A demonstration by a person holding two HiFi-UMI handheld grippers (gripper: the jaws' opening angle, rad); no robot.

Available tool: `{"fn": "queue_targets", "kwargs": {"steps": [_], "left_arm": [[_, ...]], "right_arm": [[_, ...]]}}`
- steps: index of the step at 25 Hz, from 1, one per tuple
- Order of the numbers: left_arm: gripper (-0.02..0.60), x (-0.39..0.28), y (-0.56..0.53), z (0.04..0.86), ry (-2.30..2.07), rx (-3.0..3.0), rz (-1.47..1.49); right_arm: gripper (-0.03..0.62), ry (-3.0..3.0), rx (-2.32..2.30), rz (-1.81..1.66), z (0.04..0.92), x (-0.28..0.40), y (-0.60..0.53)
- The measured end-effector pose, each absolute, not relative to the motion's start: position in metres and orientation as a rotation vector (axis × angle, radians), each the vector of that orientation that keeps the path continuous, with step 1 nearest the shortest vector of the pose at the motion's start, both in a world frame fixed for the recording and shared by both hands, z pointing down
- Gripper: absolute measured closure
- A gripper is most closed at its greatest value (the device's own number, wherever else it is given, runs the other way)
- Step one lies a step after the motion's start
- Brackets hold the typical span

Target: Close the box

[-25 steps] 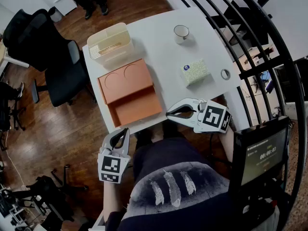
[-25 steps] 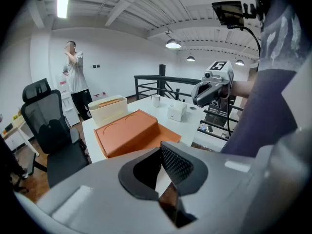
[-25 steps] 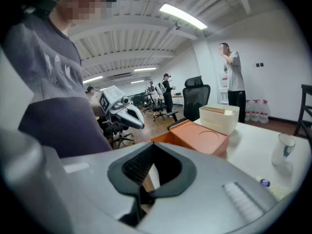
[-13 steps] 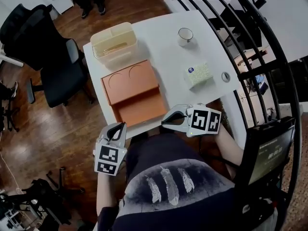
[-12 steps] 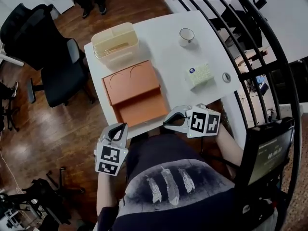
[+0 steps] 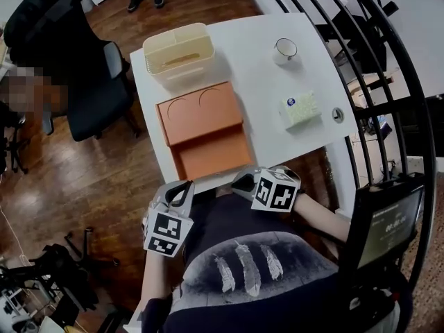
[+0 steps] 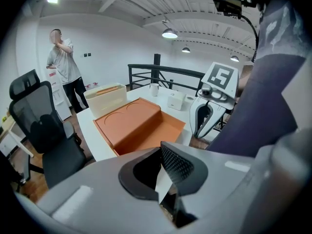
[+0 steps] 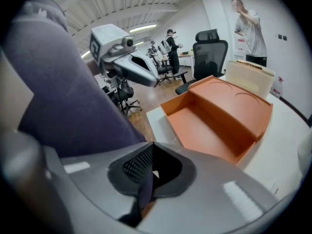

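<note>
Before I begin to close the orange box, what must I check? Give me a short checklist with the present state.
1. Orange box open on the white table: ok.
2. Nothing in its low near half: ok.
3. Left gripper empty, fingers together: ok.
4. Right gripper empty, fingers together: ok.
5. Neither gripper touches the box: ok.
6. Cream basket clear of the box's far edge: cannot tell.

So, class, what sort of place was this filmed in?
Most likely an open-plan office or lab workspace: a black office chair stands beside the white table, and a black railing behind the table hints at an upper level.
</note>
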State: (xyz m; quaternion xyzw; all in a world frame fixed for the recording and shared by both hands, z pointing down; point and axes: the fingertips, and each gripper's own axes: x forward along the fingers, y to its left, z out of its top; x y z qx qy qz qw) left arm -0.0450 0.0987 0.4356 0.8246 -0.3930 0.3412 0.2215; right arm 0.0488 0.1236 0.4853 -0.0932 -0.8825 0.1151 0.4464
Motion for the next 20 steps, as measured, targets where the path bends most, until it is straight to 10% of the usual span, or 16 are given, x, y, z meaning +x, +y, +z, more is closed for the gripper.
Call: {"fn": "queue_targets", "kwargs": {"steps": [20], "left_arm": [[0.568, -0.048, 0.136, 0.444, -0.977, 2.295, 0.875]], "right_arm": [[0.591, -2.001, -0.02, 0.073, 0.548, 0.031, 0.104]]}}
